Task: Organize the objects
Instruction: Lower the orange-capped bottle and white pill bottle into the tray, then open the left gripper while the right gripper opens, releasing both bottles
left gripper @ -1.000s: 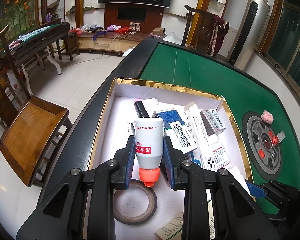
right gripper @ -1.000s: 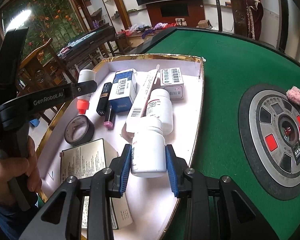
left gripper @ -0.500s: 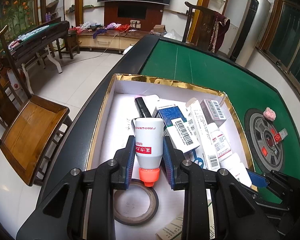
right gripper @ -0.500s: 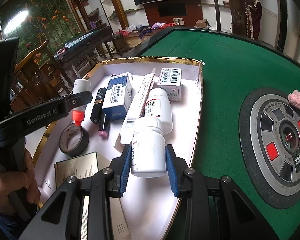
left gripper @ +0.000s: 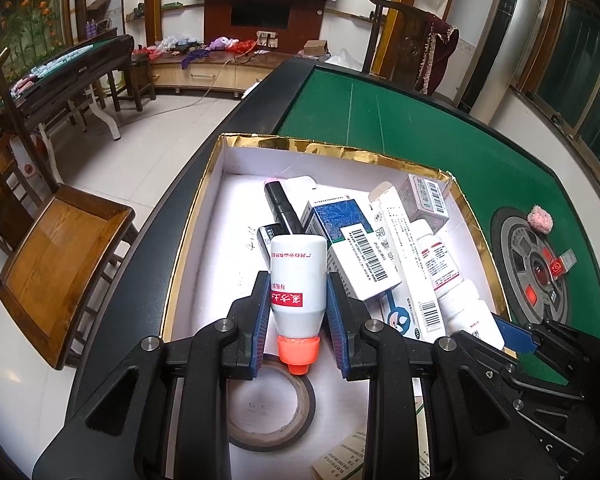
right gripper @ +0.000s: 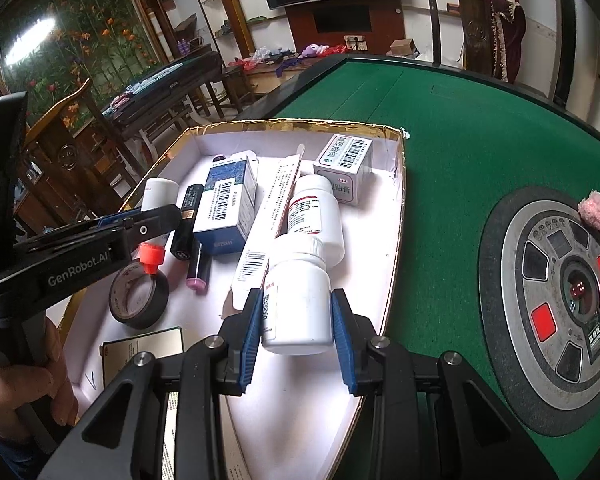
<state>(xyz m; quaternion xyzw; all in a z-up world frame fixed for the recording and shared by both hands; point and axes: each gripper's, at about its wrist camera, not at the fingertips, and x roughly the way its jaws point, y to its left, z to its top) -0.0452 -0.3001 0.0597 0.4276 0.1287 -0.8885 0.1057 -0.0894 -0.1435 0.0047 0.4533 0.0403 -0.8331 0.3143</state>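
- Left gripper [left gripper: 298,312] — your fingers pinch the white orange-capped squeeze bottle [left gripper: 298,280] over the gold-rimmed white cardboard box [left gripper: 332,148]; its smooth taper may slide out.
- Right gripper [right gripper: 294,334] — your fingers pinch the white plastic pill bottle [right gripper: 296,304] by the box's right wall, where it could roll onto the green worktop [right gripper: 452,148].

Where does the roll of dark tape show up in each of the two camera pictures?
Left wrist view: the tape roll lies bottom centre, just below the orange-capped bottle.
Right wrist view: tape roll lies left of centre, under that bottle's orange cap.
Shared landmark: the blue-and-white box.
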